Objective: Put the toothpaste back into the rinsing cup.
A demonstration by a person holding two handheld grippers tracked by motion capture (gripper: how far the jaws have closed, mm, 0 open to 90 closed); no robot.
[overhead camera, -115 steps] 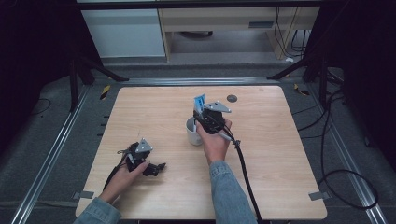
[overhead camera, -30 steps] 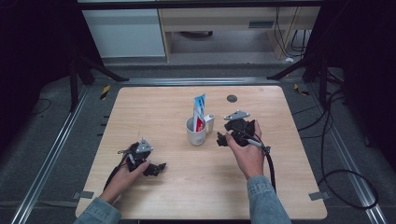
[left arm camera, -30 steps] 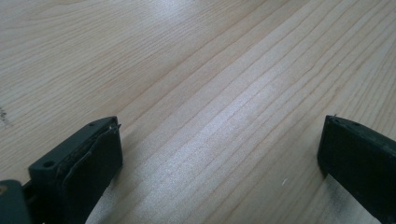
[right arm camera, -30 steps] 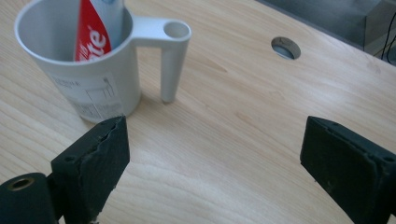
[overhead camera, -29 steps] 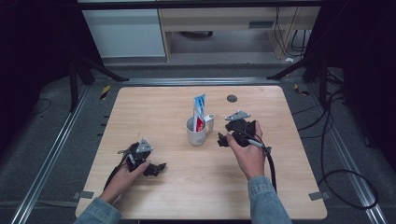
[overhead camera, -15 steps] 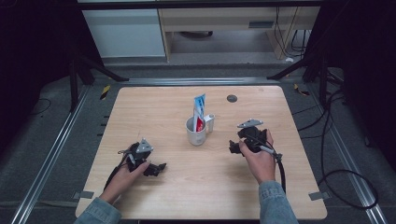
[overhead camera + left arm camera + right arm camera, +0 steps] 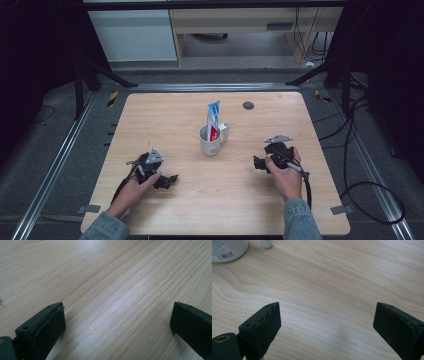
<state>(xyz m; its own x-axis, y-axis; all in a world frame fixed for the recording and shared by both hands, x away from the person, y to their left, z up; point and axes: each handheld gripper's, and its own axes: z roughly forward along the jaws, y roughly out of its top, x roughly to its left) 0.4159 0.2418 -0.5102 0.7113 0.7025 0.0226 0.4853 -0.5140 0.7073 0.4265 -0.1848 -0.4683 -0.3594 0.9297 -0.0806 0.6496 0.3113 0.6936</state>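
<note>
The right gripper has been moving away from the white mug — it was right over the mug before, and now it is sitting low on the wooden table, well apart from the mug on the right side. Its jaws are standing wide open with nothing between them. In the right gripper view, the mug is peeking in at the top left corner. A blue, white and red tube is standing up inside the mug. The left gripper is resting near the front left of the table — its jaws are wide open too, holding nothing.
</note>
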